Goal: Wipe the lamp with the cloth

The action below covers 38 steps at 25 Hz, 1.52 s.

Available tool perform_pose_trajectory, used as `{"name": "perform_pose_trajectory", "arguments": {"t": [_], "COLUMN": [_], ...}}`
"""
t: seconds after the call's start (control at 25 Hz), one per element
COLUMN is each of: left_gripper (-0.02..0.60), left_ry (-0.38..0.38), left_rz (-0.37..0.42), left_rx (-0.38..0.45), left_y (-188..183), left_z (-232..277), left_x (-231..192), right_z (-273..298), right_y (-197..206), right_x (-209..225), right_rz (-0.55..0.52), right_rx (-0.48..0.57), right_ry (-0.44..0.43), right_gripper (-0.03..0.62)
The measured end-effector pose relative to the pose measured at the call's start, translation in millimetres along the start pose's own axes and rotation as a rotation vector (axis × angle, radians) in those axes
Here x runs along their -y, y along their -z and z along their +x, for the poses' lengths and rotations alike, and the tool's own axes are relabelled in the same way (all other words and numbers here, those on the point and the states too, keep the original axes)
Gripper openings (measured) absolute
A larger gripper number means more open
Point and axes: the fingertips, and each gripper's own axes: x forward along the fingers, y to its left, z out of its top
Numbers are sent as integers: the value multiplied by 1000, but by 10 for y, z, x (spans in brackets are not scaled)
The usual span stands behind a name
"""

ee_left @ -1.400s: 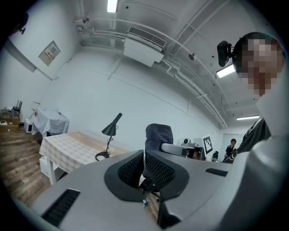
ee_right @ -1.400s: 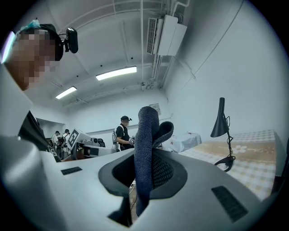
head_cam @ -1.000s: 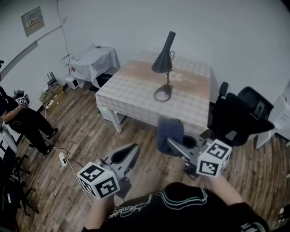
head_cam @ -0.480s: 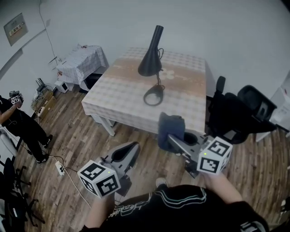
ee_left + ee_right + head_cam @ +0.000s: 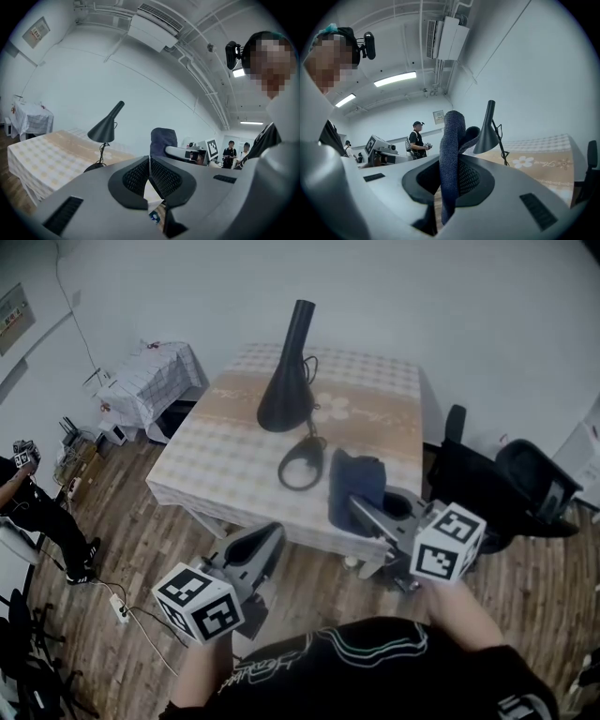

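Left gripper [image 5: 266,542]: I hold it low over the floor, short of the table [image 5: 202,470]. Its jaws are pressed together with nothing between them.

Lamp [image 5: 285,382]: it stands on the table near the middle. The dark cone shade rises almost upright, narrow end on top, with the ring base [image 5: 302,463] below it on my near side.

Cloth [image 5: 355,486]: dark blue and folded, it stands up out of the right jaws. In the head view it sits over the table's near edge, just right of the ring base and apart from the lamp.

Right gripper [image 5: 364,514]: clamped on the cloth, pointing forward and well to the left.

Bearing: the shade lies ahead of the cloth and up-left of it in the head view. Because the jaws point further left, the right gripper view shows the shade just right of the cloth.

Nearer gripper: the right one is nearer, and the left is well apart from the lamp.

Next move, as I judge it: carry the cloth forward onto the shade and stroke along the cone's upright axis.
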Motion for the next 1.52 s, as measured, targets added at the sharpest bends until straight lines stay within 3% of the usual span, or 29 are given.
{"name": "perform_pose_trajectory", "arguments": {"t": [0.36,0.6,0.84,1.08,1.52], "left_gripper": [11,11,11,11,11], "left_ry": [-1,13,55,104,163], "left_rz": [25,35,36,44,38], "left_rx": [12,24,9,3,-18], "left_y": [-276,-408,-670,-1015,-1404], "left_z": [261,384,599,783,1079], "left_x": [-310,-752,-1264,-1728,-2493], "right_z": [200,447,855,1239,1764], "right_y": [-492,-820,-1198,-1568,-2090], "right_x": [534,833,1161,1495,2058], "right_rz": [-63,-120,-242,-261,-398], "right_rx": [46,85,127,153,178], "right_ry": [31,93,195,291,464], "right_gripper": [54,54,54,54,54]}}
